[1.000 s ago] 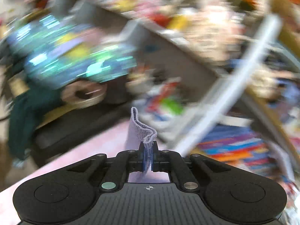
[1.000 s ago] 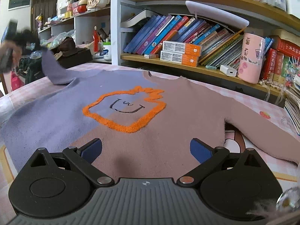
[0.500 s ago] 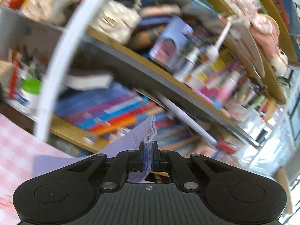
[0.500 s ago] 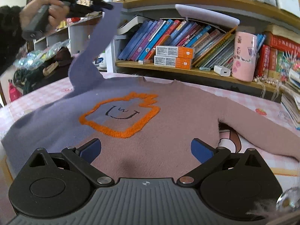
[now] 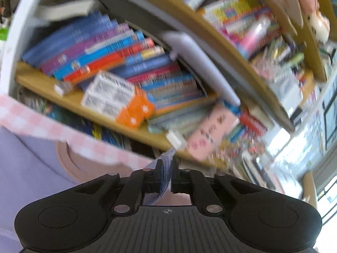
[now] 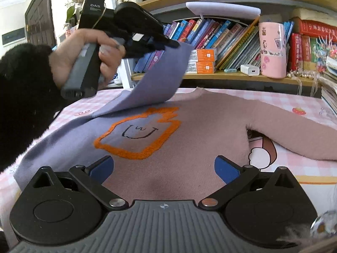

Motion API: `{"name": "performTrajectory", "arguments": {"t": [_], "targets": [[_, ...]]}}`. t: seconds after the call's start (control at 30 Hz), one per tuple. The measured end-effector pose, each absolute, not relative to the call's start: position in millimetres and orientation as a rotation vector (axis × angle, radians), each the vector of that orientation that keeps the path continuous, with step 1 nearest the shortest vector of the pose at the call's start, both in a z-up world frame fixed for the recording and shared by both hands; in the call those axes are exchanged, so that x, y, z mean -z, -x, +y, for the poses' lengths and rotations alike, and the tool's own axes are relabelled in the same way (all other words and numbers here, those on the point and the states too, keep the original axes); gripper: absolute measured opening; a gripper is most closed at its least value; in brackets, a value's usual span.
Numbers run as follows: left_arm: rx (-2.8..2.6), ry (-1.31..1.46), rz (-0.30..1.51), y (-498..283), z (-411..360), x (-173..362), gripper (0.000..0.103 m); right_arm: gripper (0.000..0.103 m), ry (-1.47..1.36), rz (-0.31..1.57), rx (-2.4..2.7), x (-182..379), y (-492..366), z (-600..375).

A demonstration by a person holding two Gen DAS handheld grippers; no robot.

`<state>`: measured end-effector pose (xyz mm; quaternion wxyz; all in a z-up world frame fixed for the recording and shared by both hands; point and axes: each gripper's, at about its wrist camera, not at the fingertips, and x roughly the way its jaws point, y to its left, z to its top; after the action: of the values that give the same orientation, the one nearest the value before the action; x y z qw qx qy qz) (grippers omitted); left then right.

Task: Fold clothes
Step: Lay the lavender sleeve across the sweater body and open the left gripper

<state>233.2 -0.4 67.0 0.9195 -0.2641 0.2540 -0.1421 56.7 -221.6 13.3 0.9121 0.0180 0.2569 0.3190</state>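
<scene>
A sweater point(image 6: 189, 147), purple on its left half and dusty pink on its right, lies flat on the table with an orange-outlined face patch point(image 6: 139, 135) on the chest. My left gripper point(image 6: 174, 44), held by a hand point(image 6: 84, 50) in a black sleeve, hangs above the collar with the purple sleeve point(image 6: 162, 80) draped from it. In the left wrist view the cuff point(image 5: 167, 162) sits between the fingers of the left gripper point(image 5: 166, 177); its jaws are opening. My right gripper point(image 6: 164, 168) stands open over the sweater's lower part with nothing between its fingers. The pink sleeve point(image 6: 294, 135) lies stretched out to the right.
A pink checked tablecloth point(image 6: 284, 99) covers the table. Right behind it stands a bookshelf point(image 6: 210, 76) packed with books, boxes, a white charger point(image 6: 249, 69) and a pink cup point(image 6: 272, 48). A stack of books point(image 6: 328, 90) rises at the table's right edge.
The left gripper lifted the purple sleeve from the table's left side and swung it up and rightward over the sweater's chest. The right gripper stayed where it was, open.
</scene>
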Motion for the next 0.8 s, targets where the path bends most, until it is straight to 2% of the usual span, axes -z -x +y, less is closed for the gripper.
{"name": "performTrajectory", "arguments": {"t": [0.03, 0.17, 0.43, 0.7, 0.8], "targets": [[0.311, 0.539, 0.536, -233, -3, -67, 0.015, 0.103, -0.046, 0.535, -0.656, -13, -58, -223], [0.344, 0.499, 0.481, -207, 3, -82, 0.037, 0.103, -0.070, 0.553, -0.645, -11, -61, -225], [0.208, 0.234, 0.462, -114, 55, -94, 0.039, 0.103, -0.069, 0.566, -0.623, -10, -62, -225], [-0.012, -0.058, 0.557, -17, 94, -53, 0.063, 0.103, -0.035, 0.578, -0.570, -9, -64, -221], [-0.066, -0.111, 0.565, 7, 106, -42, 0.067, 0.101, 0.009, 0.554, -0.498, -11, -57, -218]]}}
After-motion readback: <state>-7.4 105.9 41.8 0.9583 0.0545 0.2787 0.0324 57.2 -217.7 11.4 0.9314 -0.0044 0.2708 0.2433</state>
